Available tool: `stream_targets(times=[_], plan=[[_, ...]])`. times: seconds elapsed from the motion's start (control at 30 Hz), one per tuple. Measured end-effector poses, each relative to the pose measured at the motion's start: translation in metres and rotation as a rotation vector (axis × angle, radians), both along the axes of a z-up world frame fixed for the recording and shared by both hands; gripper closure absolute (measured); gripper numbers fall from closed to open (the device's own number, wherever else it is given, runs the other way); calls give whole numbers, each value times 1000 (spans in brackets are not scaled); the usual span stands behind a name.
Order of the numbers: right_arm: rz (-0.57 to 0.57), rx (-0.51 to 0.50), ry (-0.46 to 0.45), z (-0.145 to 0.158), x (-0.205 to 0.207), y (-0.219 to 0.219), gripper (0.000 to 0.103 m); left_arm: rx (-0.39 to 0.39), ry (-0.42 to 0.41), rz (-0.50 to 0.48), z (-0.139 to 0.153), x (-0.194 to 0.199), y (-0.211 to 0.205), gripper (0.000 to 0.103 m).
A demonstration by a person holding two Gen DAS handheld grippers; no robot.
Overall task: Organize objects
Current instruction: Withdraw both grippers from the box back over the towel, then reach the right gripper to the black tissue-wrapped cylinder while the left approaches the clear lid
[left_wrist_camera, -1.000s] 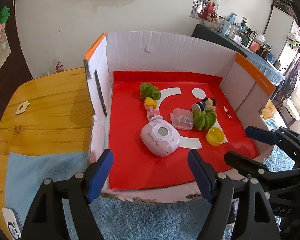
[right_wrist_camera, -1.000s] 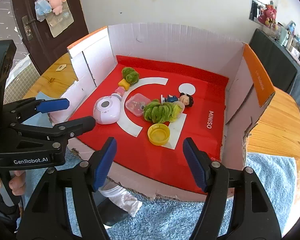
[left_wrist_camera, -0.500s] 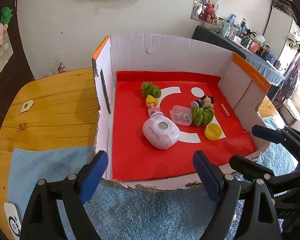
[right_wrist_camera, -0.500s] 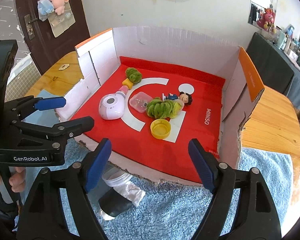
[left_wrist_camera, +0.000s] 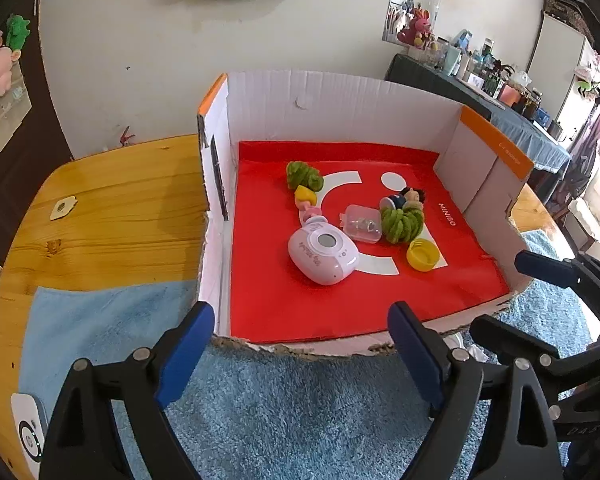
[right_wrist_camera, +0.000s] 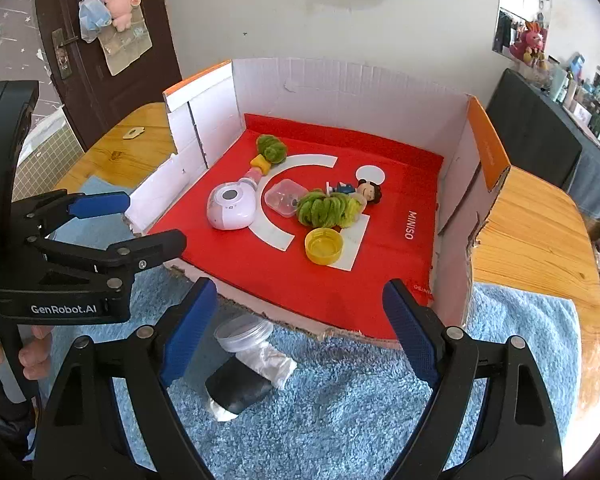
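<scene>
A cardboard box (left_wrist_camera: pixel 340 108) with a red liner sits on a blue rug. Inside lie a pink toy camera (left_wrist_camera: pixel 324 254), a clear small case (left_wrist_camera: pixel 362 224), a green fuzzy bundle (left_wrist_camera: pixel 402 224), a small doll (left_wrist_camera: pixel 406 198), a yellow cap (left_wrist_camera: pixel 422 255) and a second green bundle (left_wrist_camera: pixel 304 176). My left gripper (left_wrist_camera: pixel 300 344) hovers before the box's torn front edge, jaws opening, nothing between them. My right gripper (right_wrist_camera: pixel 300 320) hangs beside it over the rug, jaws also opening and empty. Below it lies a clear jar (right_wrist_camera: pixel 244 334) with a black piece and crumpled white wrap.
The box and blue rug (left_wrist_camera: pixel 300 420) rest on a round wooden table (left_wrist_camera: pixel 112 216). A white device (left_wrist_camera: pixel 30 436) lies at the table's near left edge. A hand (right_wrist_camera: pixel 4 354) grips the left tool's handle. A dark door (right_wrist_camera: pixel 100 60) and cluttered shelves stand behind.
Both grippers have drawn back from the box and their jaws have spread wider. The jar on the rug has come into the right wrist view.
</scene>
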State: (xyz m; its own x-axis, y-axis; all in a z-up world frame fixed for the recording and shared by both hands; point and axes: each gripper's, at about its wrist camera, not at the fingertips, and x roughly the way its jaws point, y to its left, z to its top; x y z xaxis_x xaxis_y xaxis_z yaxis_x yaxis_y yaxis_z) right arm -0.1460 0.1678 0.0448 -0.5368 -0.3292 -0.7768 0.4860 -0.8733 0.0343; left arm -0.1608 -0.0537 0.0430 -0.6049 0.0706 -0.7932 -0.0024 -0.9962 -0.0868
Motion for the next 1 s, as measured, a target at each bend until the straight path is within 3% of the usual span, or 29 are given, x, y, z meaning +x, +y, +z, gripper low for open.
stream_targets(times=[0.17,0.63,1.0], plan=[[-1,0,7,2,7,0,12,5,5,9,1,5,-1,12],[6,0,14,0,27,2,9,10,9,18,2,20,-2,12],[36,17,-28,-24,46,-5,9,8,6,14,0,29,1,12]])
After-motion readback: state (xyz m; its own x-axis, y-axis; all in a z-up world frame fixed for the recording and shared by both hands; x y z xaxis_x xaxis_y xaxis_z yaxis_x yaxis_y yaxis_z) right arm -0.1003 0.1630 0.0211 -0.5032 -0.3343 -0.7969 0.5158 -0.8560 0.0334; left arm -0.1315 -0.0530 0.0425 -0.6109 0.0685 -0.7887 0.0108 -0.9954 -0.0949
